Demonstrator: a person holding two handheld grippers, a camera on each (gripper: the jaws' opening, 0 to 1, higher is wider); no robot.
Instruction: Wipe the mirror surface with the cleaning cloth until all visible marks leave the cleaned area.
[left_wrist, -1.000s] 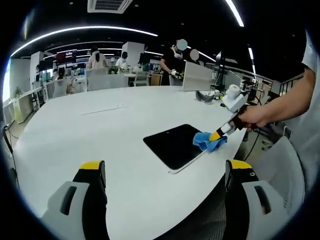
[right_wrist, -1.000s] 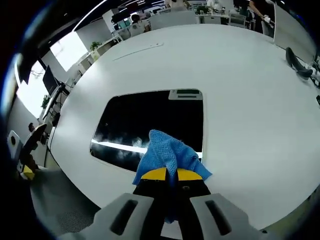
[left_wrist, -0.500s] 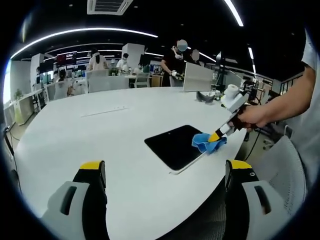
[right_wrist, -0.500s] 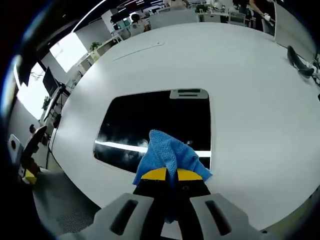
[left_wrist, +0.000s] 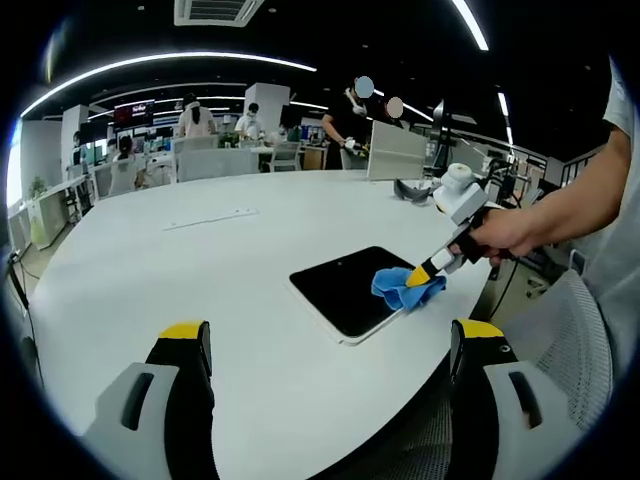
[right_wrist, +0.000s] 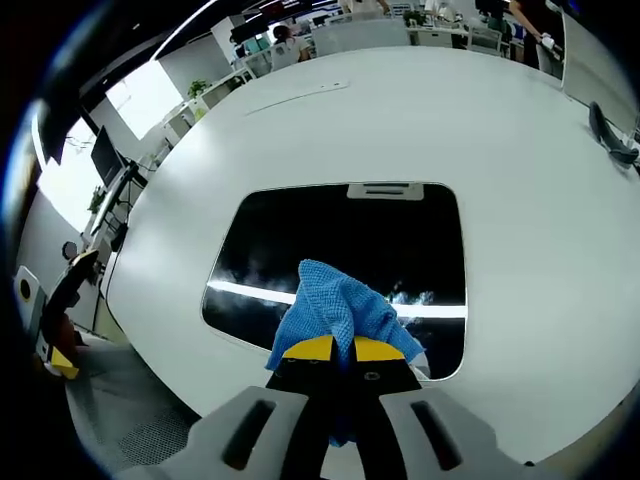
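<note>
Left gripper view: the left gripper (left_wrist: 330, 375) hovers over the near edge of the white counter (left_wrist: 180, 260), jaws set wide apart, nothing between them. The mirror (left_wrist: 350, 290), a dark rounded rectangle, lies flat on the counter toward its right near edge. The right gripper (left_wrist: 420, 272) comes in from the right, held by a person's hand (left_wrist: 505, 235), and presses the blue cleaning cloth (left_wrist: 405, 290) onto the right end of the mirror. Beyond it, a dark object (left_wrist: 412, 190) rests near the counter's far right edge. People stand and sit among desks in the far background.

Right gripper view: the right gripper's jaws are closed together on the cleaning cloth (right_wrist: 335, 315), which bunches up just past the yellow jaw tips. The cloth rests on the near edge of the mirror (right_wrist: 340, 250), roughly at the middle of that edge. The mirror surface reflects a bright ceiling light strip as a white line across it, with faint hazy patches near that line. A pale strip (right_wrist: 300, 95) lies on the counter (right_wrist: 520, 200) far beyond the mirror.
</note>
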